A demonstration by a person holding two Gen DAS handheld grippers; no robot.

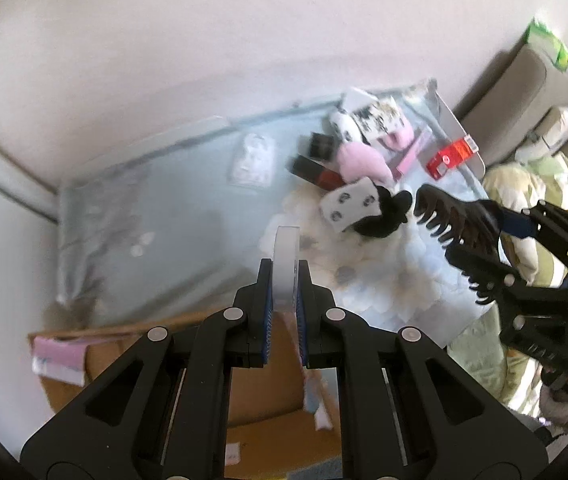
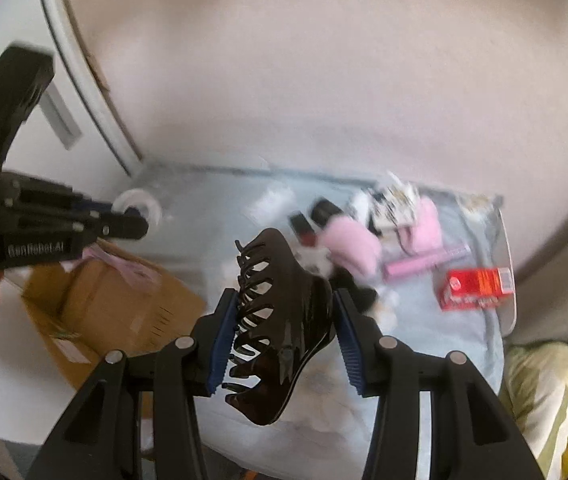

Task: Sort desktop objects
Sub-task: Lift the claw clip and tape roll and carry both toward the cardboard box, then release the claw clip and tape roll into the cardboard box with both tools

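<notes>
Cluttered table (image 2: 480,332); grippers apparently clamp tape (image 1: 285,258), hair claw (image 2: 284,320).

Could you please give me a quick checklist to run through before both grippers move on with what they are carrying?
1. Left gripper clamps the tape roll: ok.
2. Right gripper clamps the hair claw: ok.
3. Both items lifted clear of the table: ok.
4. Grippers apart from each other: ok.
5. Cardboard box open to receive items: cannot tell.
6. Red carton out of the way: ok.
</notes>
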